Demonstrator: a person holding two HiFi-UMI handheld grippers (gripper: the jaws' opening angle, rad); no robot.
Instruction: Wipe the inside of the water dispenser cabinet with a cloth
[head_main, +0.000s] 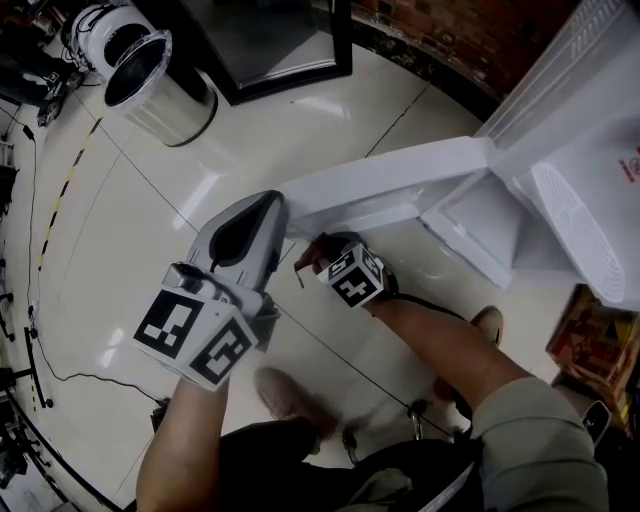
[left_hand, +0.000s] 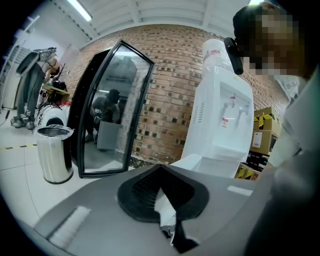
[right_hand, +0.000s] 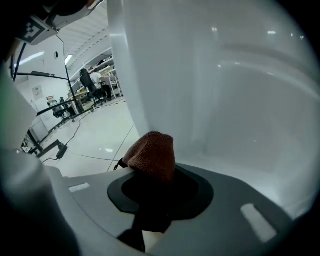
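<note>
The white water dispenser (head_main: 590, 170) stands at the right with its cabinet door (head_main: 390, 180) swung open over the floor; the cabinet's inside (head_main: 480, 225) shows behind it. My right gripper (head_main: 308, 258) is just below the door's outer end, shut on a rust-brown cloth (right_hand: 150, 152). In the right gripper view the cloth bulges out of the jaws, close to a white panel (right_hand: 225, 90). My left gripper (head_main: 272, 205) is held beside the door's free corner, shut with nothing in it. The left gripper view looks at the dispenser (left_hand: 222, 120) from the side.
A steel bin (head_main: 160, 85) and a black-framed glass panel (head_main: 270, 40) stand at the back left. Cardboard boxes (head_main: 590, 340) sit to the right of the dispenser. Cables (head_main: 40, 300) run along the left floor. The person's shoe (head_main: 290, 395) is below the grippers.
</note>
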